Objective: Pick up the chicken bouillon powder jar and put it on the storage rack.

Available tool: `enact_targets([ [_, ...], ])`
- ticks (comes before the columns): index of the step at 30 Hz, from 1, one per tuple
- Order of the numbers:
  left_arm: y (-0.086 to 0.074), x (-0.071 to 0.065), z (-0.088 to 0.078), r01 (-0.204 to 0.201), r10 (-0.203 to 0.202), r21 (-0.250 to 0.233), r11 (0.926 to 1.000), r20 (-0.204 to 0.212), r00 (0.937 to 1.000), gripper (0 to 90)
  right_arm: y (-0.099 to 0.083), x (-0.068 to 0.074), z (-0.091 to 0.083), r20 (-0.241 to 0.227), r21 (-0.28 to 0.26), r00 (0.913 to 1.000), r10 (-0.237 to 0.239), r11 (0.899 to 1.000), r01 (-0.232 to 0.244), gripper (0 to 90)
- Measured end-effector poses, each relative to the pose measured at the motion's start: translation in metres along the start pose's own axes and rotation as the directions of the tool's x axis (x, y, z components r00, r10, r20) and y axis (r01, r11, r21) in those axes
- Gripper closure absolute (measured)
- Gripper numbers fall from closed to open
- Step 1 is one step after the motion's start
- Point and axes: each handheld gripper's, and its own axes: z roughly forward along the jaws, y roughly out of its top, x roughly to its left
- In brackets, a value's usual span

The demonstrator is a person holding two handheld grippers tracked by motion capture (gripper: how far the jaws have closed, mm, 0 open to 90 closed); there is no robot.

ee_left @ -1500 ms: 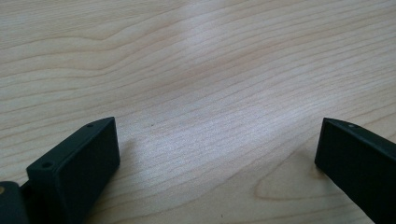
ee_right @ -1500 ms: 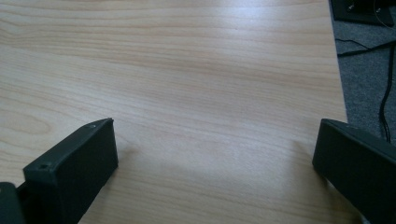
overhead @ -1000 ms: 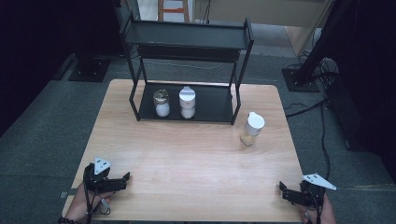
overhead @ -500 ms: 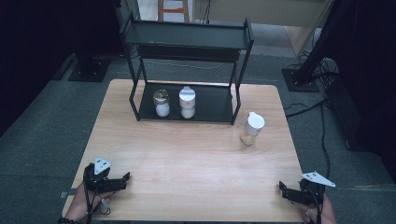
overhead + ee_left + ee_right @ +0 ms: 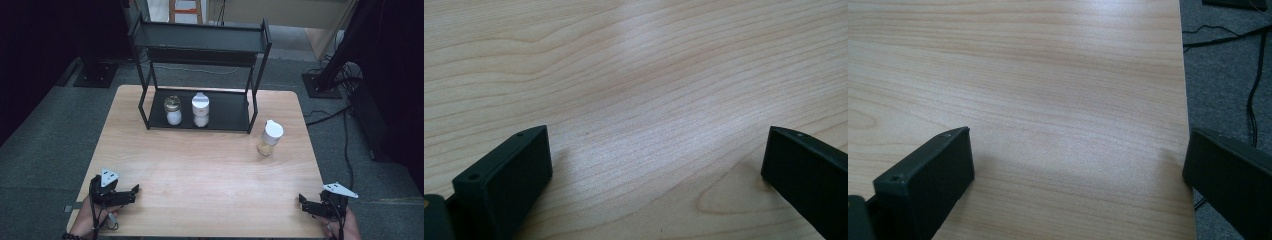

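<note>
On the counter (image 5: 200,170), your two hand-held grippers sit at the near corners.
High view: left hand-held gripper (image 5: 134,191), right hand-held gripper (image 5: 302,201), white-capped jar (image 5: 270,138) well apart, beside the black rack (image 5: 200,45). Left gripper view: jaws wide over bare wood. Right gripper view: jaws wide at the counter's edge.

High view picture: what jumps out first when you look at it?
The tall black rack at the far side of the wooden table catches the eye first, with two white-filled jars side by side on its bottom shelf. Next comes the white-capped bottle standing alone on the table, just right of the rack. At the near edge, the left gripper and right gripper rest open at the corners, holding nothing.
</note>
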Motion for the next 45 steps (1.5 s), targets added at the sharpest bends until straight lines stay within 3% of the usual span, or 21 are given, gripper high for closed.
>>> enact_targets([
  [45, 0.000, 0.000, 0.000, 0.000, 0.000, -0.001, 1.0000, 0.000, 1.0000, 0.0, 0.052, 0.024, -0.001, -0.021, -0.032, 0.9963, -0.083, 0.996, 0.083, 0.3],
])
